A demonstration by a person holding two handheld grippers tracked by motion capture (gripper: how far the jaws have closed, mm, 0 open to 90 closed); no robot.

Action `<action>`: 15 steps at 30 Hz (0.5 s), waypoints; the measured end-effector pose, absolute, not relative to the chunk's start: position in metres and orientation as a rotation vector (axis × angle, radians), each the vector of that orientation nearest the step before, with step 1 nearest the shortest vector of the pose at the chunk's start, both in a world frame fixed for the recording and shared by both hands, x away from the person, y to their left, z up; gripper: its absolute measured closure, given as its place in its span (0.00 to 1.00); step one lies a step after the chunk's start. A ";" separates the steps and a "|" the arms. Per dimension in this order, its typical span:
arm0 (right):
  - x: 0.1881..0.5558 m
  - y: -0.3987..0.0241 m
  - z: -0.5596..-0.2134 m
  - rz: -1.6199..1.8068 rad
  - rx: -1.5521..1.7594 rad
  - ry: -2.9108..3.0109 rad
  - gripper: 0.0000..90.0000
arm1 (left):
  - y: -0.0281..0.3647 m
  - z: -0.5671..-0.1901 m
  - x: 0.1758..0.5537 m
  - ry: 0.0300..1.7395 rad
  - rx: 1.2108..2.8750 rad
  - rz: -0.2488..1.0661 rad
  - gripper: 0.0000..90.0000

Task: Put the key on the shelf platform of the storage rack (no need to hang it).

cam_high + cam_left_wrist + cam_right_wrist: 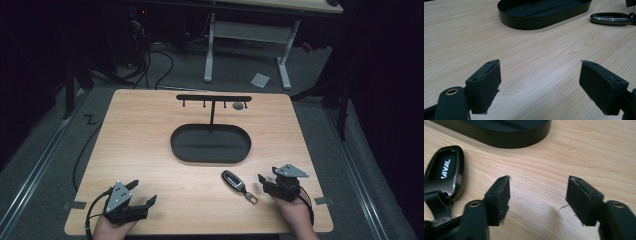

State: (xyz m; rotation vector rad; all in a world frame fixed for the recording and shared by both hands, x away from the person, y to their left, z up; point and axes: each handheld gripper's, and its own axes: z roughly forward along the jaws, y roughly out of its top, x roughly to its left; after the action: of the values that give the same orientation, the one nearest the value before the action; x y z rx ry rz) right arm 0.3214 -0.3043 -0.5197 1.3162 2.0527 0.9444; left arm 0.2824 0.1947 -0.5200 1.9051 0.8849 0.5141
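While our right gripper [265,182] rests spread and empty, we read "AVAL" on the glossy black oval key fob [445,171], lying diagonally just beside it, strap end [249,197] toward us; our left gripper [142,192] gapes too.

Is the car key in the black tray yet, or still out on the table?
Out. The car key lies flat on the table, in front of the black tray, beside the open right tongs.
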 end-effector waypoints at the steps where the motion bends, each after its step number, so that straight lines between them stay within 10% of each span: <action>1: 0.321 -0.305 -0.521 0.942 1.304 2.049 0.36 | 0.194 -0.520 0.283 0.883 1.903 0.515 0.20; 15: 0.319 -0.306 -0.524 0.949 1.312 2.046 0.29 | 0.189 -0.522 0.286 0.863 1.924 0.490 0.20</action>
State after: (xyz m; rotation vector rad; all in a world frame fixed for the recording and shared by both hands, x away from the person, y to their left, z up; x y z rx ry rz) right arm 0.3192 -0.3062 -0.5236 1.3123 2.0456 0.9487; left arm 0.2861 0.1890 -0.5220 1.9240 0.8631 0.4897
